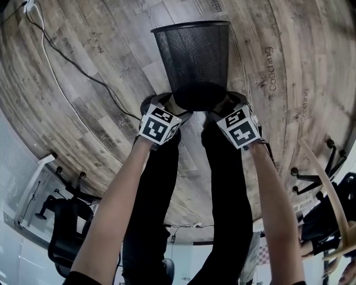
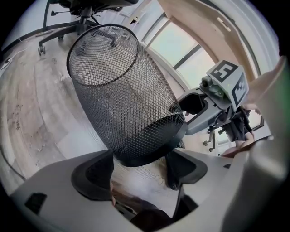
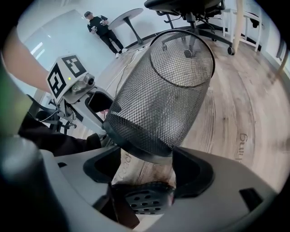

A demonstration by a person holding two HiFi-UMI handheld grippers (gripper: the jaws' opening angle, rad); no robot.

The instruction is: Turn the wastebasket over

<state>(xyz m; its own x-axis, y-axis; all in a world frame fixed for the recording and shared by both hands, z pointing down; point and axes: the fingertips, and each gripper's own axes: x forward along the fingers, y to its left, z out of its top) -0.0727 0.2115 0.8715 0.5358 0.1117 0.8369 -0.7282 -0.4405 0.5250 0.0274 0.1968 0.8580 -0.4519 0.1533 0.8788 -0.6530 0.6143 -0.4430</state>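
A black wire-mesh wastebasket [image 1: 194, 61] hangs tilted above the wooden floor. Its solid base faces me and its open rim [image 1: 190, 26] points away. My left gripper [image 1: 167, 104] clasps the left side of the base and my right gripper [image 1: 231, 104] clasps the right side. In the left gripper view the base ring [image 2: 149, 156] is wedged between the two dark pads, with the right gripper [image 2: 199, 106] against its far side. The right gripper view shows the base ring [image 3: 145, 152] pinched the same way, and the left gripper [image 3: 97, 102] beyond it.
My legs [image 1: 167, 183] and a shoe [image 3: 145, 201] are under the basket. A cable [image 1: 67, 61] runs across the floor at left. Office chairs [image 1: 67, 222] stand at lower left and right, another [image 3: 190, 9] ahead. A person [image 3: 102, 27] stands by a round table.
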